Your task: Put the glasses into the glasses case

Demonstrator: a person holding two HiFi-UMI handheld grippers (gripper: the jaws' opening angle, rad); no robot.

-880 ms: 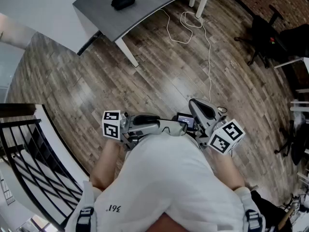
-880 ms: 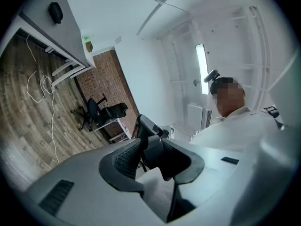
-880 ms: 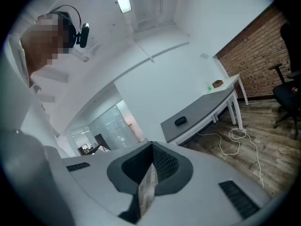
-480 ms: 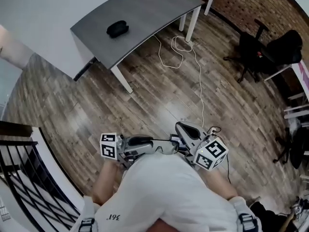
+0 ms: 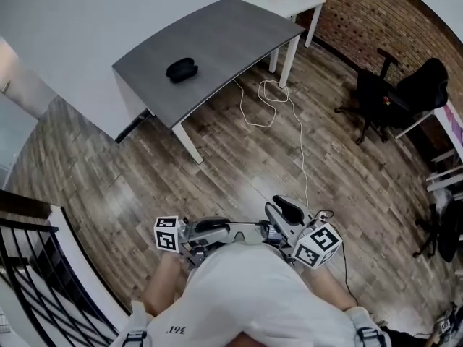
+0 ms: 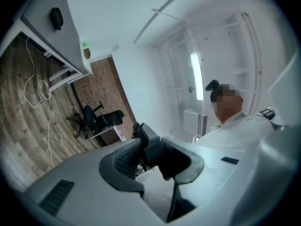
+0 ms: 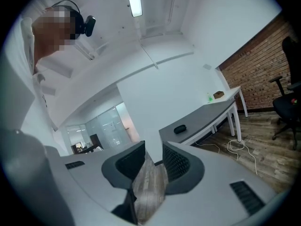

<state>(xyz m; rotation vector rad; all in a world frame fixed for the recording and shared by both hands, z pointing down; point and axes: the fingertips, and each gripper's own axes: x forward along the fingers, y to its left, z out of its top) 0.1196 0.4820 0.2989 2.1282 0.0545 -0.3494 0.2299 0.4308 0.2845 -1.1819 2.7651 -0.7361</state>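
Head view: the black glasses case (image 5: pixel 181 69) lies on the grey table (image 5: pixel 231 35); a white shirt (image 5: pixel 246 288), well short of the table, reads "361". Left gripper view: the left tongs (image 6: pixel 149 154) pinch the glasses (image 6: pixel 150 140), far from the table. Right gripper view: the right tongs (image 7: pixel 153 161) are slightly spread and empty, with the table beyond.

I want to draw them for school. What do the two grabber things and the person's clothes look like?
Both the left gripper and the right gripper are light grey plastic, with dark grey jaws whose pads have a bumpy grid pattern. Each carries a white cube printed with black square markers. The person wears a white top.
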